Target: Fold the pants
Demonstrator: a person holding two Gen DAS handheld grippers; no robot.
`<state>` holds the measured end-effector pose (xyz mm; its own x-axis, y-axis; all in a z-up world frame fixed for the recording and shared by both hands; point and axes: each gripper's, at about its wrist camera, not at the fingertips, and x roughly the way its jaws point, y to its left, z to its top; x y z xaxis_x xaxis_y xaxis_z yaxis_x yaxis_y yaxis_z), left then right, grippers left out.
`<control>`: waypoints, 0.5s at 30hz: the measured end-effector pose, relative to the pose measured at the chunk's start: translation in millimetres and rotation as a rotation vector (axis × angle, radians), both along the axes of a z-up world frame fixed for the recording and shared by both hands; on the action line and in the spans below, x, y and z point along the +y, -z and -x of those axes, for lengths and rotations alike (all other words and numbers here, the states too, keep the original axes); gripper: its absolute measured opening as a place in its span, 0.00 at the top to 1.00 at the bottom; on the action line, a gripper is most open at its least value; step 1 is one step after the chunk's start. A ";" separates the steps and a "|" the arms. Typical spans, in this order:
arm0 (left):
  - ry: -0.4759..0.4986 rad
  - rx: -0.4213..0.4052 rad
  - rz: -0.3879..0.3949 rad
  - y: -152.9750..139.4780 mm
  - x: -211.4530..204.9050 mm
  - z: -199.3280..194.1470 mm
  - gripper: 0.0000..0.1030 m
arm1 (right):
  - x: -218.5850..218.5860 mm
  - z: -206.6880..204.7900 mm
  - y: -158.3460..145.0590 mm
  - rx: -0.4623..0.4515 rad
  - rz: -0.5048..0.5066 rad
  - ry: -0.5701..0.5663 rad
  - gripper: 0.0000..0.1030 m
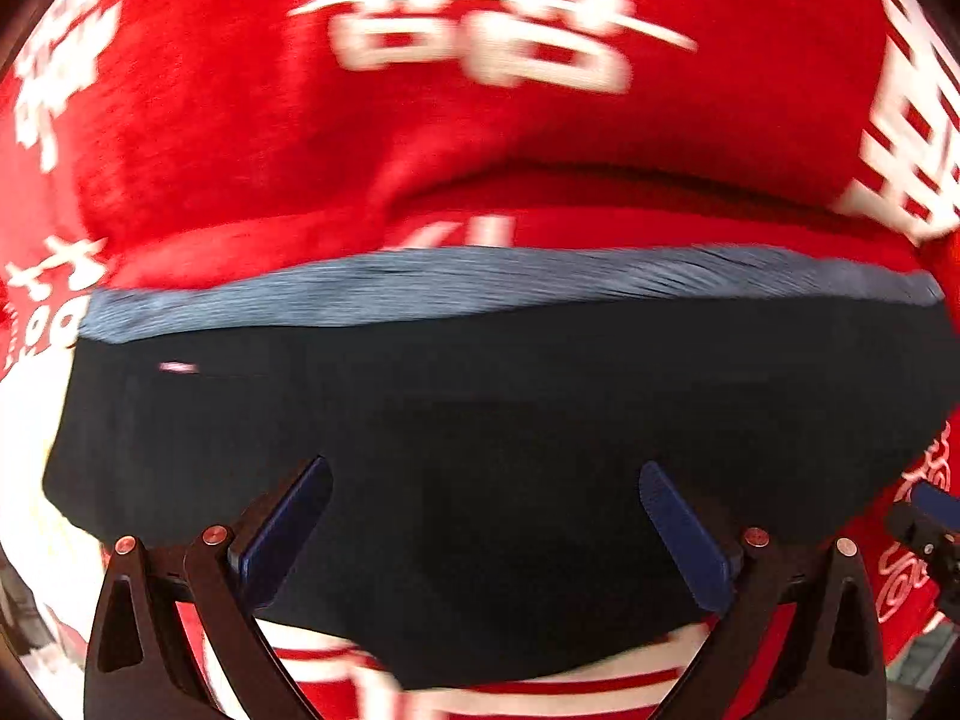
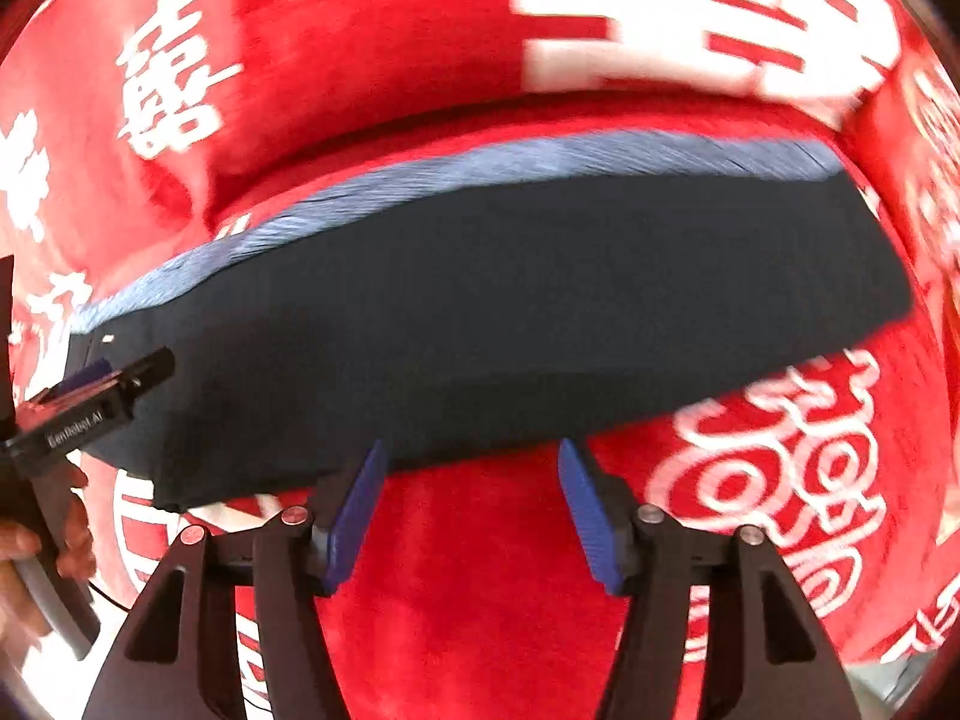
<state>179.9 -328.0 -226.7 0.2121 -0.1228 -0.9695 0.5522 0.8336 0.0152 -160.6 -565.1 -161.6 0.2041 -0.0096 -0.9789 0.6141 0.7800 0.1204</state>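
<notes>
Pants (image 2: 480,312) lie folded into a dark strip on red printed cloth (image 2: 390,48). Both hand-held grippers, left (image 1: 483,516) and right (image 2: 474,510), gape wide, holding nothing. Fold looks nearly done; next needs regrasping an end.

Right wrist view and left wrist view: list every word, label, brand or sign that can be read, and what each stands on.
"GenRobot.AI", roughly; small and partly soft: white print on the left gripper body, in the right wrist view.
Large white characters and round ornaments: on the red cloth, too blurred to read.
Small white tag on the dark pants: too small to read.
Right gripper: no text shows.
</notes>
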 end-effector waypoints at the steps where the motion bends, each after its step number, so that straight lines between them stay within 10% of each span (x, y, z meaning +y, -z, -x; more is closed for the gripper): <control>1: 0.012 0.003 -0.001 0.1 -11.0 6.1 0.00 | -2.6 4.7 -2.2 0.016 0.019 0.009 0.38; 6: 0.062 -0.023 -0.037 -18.9 -73.1 55.7 0.00 | -39.4 33.7 -6.1 0.014 0.045 0.062 0.45; 15: -0.017 -0.096 -0.045 -4.7 -158.6 21.8 0.00 | -120.4 -19.1 4.7 -0.081 0.032 0.069 0.49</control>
